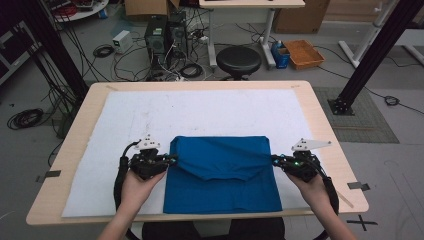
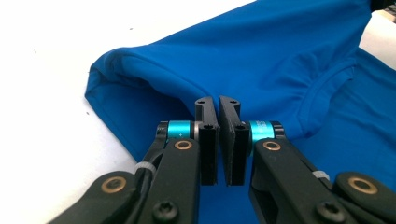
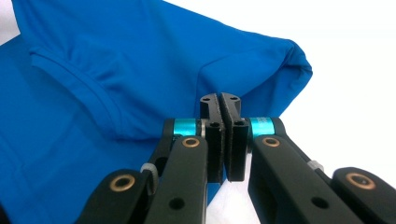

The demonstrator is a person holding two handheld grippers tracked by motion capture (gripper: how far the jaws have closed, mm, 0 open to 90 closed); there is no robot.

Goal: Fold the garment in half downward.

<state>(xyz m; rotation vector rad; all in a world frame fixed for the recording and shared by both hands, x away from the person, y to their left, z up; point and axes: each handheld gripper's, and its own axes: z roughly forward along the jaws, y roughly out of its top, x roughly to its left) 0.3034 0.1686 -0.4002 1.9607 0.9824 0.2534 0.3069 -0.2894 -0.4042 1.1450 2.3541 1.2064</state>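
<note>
On white mat [image 1: 125,120], blue shirt [image 1: 222,172], claws [image 1: 172,161] flanking

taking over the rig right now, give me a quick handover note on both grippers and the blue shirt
Left gripper: jaws shut at the left edge of the blue shirt; whether cloth is pinched between them can't be made out.
Right gripper: jaws shut at the shirt's right edge, same doubt about the grip.
Shirt: on the white mat, near the table's front edge. Its upper part is folded down over the lower part, so the collar lies mid-shirt.
Done: that first top-down fold looks in place.
Left: probably release both edges, smooth the fold, then fold again to make it compact.
</note>
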